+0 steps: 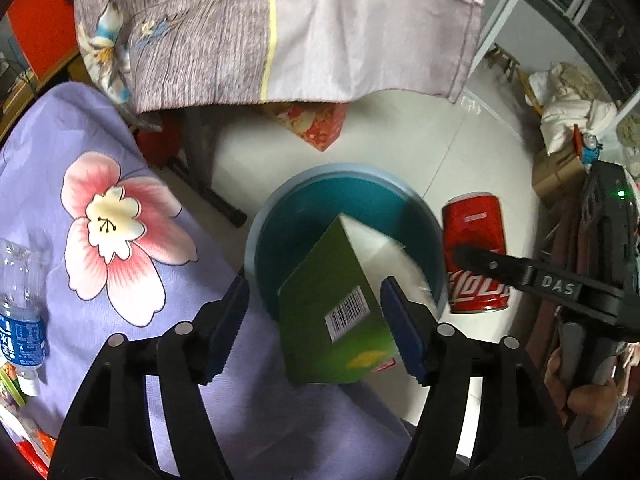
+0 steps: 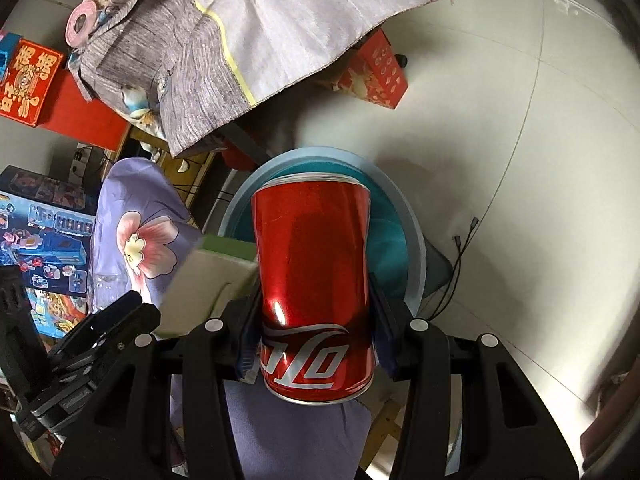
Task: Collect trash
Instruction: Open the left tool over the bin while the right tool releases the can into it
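Over the bin: our left gripper [image 1: 314, 318] stands w/ its jaws apart around a green carton [image 1: 332, 312], pads off both its flat sides, so the carton looks let go, tipped and blurred at its far end. Its long axis runs from near-left to far-right, white top end pointing down into the blue bin [image 1: 256, 236] just beyond. The bin sits on the tiled floor [image 1: 400, 128], directly ahead of and below the fingers, hard against the edge of the purple flowered cloth [image 1: 80, 140].

Our right gripper [image 2: 316, 332] is clamped on a red cola can [image 2: 312, 264], pads pressed to both sides of its lower half. The can's long axis points away from us, along the fingers, far rim hanging over the bin's [image 2: 414, 240] near-left part. In the left wrist view the can [image 1: 476, 252] shows just right of the bin rim, so the two hands sit side by side at the bin, left one more squarely over the opening.

What the next move turns on, as we judge it: the can lies ahead of the right fingers and the bin below and just beyond it; a small reach fwd should put it clear over the mouth before letting go. The carton's pale end [image 2: 208, 264] crowds the can's left side, so the two could knock.

Left on the cloth, near-left: a clear water bottle [image 1: 20, 308] w/ blue label, prob. next pickup. Far side: a draped grey-pink sheet [image 1: 280, 28] and a red gift box [image 1: 316, 124] under it.
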A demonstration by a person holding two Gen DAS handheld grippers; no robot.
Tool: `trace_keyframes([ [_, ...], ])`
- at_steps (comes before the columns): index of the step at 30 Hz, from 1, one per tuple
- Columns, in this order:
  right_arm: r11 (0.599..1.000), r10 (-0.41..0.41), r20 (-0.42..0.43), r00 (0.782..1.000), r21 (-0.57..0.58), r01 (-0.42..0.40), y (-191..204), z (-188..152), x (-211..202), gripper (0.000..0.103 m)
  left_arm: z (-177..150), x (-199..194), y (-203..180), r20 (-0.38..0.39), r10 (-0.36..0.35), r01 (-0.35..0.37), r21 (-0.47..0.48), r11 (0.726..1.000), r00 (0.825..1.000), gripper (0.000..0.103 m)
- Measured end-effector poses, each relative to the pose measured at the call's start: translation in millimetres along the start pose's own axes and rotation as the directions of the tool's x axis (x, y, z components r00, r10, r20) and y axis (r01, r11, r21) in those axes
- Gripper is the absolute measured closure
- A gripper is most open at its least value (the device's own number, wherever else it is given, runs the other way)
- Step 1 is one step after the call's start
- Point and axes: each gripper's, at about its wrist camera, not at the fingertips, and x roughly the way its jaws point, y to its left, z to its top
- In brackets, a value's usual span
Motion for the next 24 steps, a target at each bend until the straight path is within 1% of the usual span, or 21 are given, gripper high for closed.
trace_keyframes([
  [8, 1.000, 0.000, 0.000, 1.000, 0.005, 0.000, -1, -1, -2, 0.057, -1, -8, 1, 0.010, 0.000, 0.000, -0.011, 1.000, 1.000, 0.032],
  [13, 1.000, 0.000, -0.010, 1.000, -0.004, 0.000, 0, -1, 2, 0.057, -8, -10, 6, 0.017, 0.030, -0.030, -0.009, 1.000, 0.999, 0.021],
  [17, 1.000, -0.005, -0.037, 0.999, -0.010, 0.005, 3, -3, 13, 0.057, -16, -12, 15, 0.014, 0.048, -0.048, -0.020, 0.999, 0.999, 0.016],
  [19, 1.000, -0.004, -0.056, 0.998, -0.019, 0.003, 7, -5, 20, 0.053, -19, -14, 20, 0.014, 0.056, -0.055, -0.030, 0.998, 0.998, 0.013],
  [20, 1.000, -0.005, -0.063, 0.998, -0.026, 0.003, 10, -5, 22, 0.045, -20, -16, 23, 0.015, 0.057, -0.057, -0.035, 0.998, 0.998, 0.013],
  [21, 0.999, -0.008, -0.066, 0.998, -0.037, 0.006, 13, -5, 24, 0.039, -22, -18, 26, 0.017, 0.058, -0.057, -0.044, 0.997, 0.998, 0.012],
  [24, 0.999, -0.018, -0.072, 0.997, -0.051, 0.015, 17, -7, 29, 0.033, -26, -21, 33, 0.020, 0.058, -0.056, -0.067, 0.996, 0.998, 0.010],
])
